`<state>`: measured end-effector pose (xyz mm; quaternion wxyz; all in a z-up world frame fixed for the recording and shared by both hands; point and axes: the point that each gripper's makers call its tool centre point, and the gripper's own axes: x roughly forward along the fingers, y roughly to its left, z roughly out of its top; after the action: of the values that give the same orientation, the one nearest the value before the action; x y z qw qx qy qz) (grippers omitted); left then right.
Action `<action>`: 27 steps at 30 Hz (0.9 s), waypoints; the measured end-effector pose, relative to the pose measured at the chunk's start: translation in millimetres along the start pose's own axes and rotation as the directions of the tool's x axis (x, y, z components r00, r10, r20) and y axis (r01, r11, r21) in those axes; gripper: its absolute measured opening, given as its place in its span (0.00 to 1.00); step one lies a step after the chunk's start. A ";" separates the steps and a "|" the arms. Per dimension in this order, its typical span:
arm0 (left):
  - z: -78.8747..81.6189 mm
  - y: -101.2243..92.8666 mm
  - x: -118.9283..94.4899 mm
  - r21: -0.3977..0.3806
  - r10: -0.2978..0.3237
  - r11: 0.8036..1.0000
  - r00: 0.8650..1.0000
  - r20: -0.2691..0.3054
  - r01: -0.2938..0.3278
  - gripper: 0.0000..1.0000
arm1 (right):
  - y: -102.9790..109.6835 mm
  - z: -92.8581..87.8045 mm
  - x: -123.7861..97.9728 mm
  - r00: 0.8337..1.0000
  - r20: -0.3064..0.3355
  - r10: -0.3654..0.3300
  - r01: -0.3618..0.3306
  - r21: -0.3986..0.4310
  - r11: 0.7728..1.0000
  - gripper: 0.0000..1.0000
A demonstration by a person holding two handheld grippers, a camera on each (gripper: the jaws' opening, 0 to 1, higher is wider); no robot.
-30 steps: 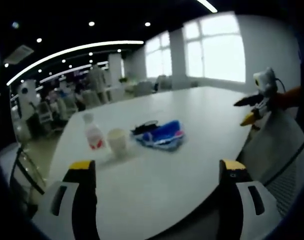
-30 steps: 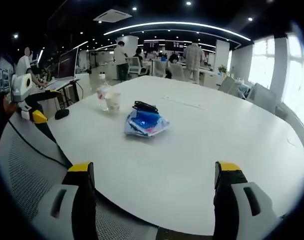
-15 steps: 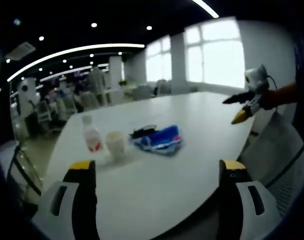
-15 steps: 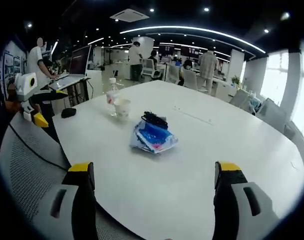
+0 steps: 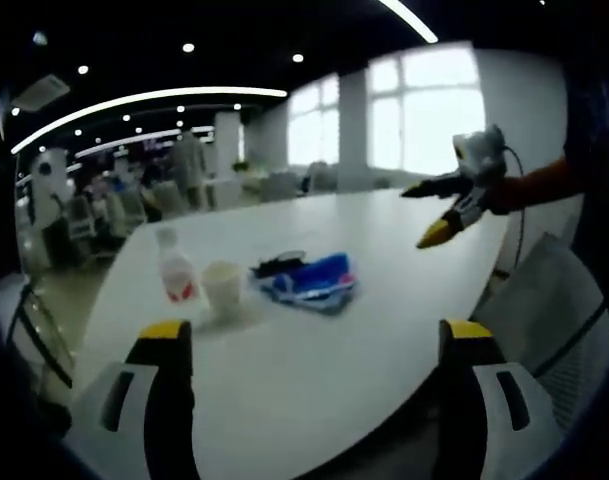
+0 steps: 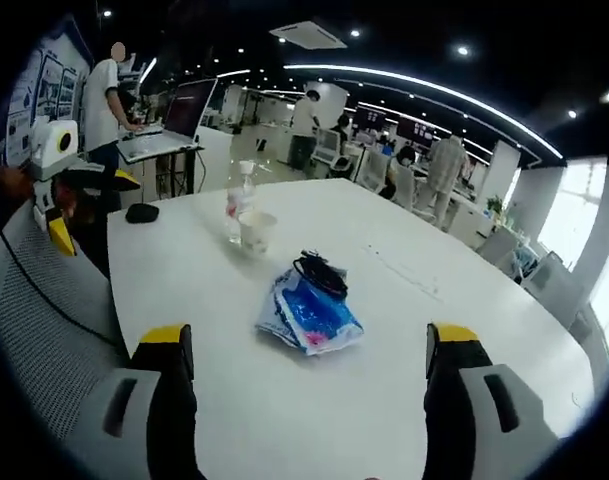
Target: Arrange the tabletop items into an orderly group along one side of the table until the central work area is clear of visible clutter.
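On the white table (image 5: 314, 360) a blue plastic bag (image 5: 312, 281) lies with a black bundle (image 5: 275, 264) at its far end. Left of it stand a paper cup (image 5: 222, 290) and a clear bottle with a red label (image 5: 175, 270). My left gripper (image 5: 316, 345) is open, short of these things. My right gripper (image 6: 309, 350) is open over the table, with the blue bag (image 6: 309, 315), black bundle (image 6: 322, 274), cup (image 6: 256, 232) and bottle (image 6: 239, 202) ahead. The right gripper (image 5: 442, 210) enters the left gripper view at upper right. The left gripper (image 6: 64, 195) appears at the left of the right gripper view.
A grey mesh chair back (image 6: 39, 300) stands at the table's left edge, another (image 5: 559, 330) at the right. A black mouse (image 6: 141, 212) lies at the table's far corner. A laptop (image 6: 174, 125) sits on a stand; people stand among desks behind. Windows (image 5: 424, 115) line the far wall.
My right gripper has moved in over the table toward the blue bag, which now looks nearer. In the left gripper view the right gripper has slid left and higher. Both stay open.
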<state>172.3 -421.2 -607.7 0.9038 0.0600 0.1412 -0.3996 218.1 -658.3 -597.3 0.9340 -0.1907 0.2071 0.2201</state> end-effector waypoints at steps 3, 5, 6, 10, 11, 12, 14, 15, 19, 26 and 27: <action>-1.0 1.3 -0.5 -0.002 0.004 1.000 1.000 0.001 -0.004 1.00 | -0.5 5.2 9.7 1.000 0.008 0.009 -0.009 0.002 1.000 0.96; -2.6 1.3 -0.4 0.010 0.004 1.000 1.000 -0.010 -0.004 1.00 | -1.3 9.5 15.2 1.000 0.015 0.011 -0.011 -0.016 1.000 0.96; -2.9 1.1 -0.4 0.010 0.003 1.000 1.000 -0.011 -0.003 1.00 | -1.6 11.0 17.3 1.000 0.017 0.012 -0.012 -0.021 1.000 0.96; -5.3 1.1 -0.6 0.009 0.001 1.000 1.000 -0.022 -0.001 1.00 | -4.0 16.4 28.0 1.000 0.023 0.020 -0.020 -0.028 0.999 0.96; -6.5 1.5 -0.7 0.011 0.002 1.000 1.000 -0.026 -0.002 1.00 | -4.1 17.5 31.3 0.999 0.024 0.025 -0.024 -0.034 0.999 0.96; -7.3 2.0 -0.9 0.012 0.005 1.000 1.000 -0.030 -0.004 1.00 | -4.2 17.9 33.7 0.999 0.022 0.029 -0.028 -0.042 0.999 0.96; -8.7 3.4 -1.1 0.012 0.011 1.000 0.999 -0.036 -0.011 1.00 | -4.8 18.4 38.2 0.999 0.017 0.035 -0.034 -0.053 0.998 0.96; -9.4 4.3 -1.3 0.011 0.014 1.000 0.999 -0.037 -0.014 1.00 | -5.5 19.8 41.3 0.999 0.017 0.039 -0.038 -0.059 0.998 0.96; -11.8 5.9 -1.6 0.012 0.021 1.000 0.999 -0.043 -0.020 0.99 | -7.0 24.3 52.8 0.998 0.014 0.058 -0.056 -0.088 0.995 0.96; -19.3 11.9 -2.8 0.017 0.036 0.999 0.997 -0.071 -0.035 0.97 | -4.6 31.6 77.0 0.995 0.019 0.102 -0.098 -0.123 0.987 0.93; -17.9 10.9 -2.6 0.017 0.037 0.999 0.997 -0.071 -0.036 0.96 | -3.9 32.6 81.2 0.994 0.019 0.106 -0.103 -0.135 0.986 0.92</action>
<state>175.0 -408.1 -624.0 0.9048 0.0836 0.1691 -0.3818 296.2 -620.0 -607.0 0.9089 -0.2389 0.1896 0.2846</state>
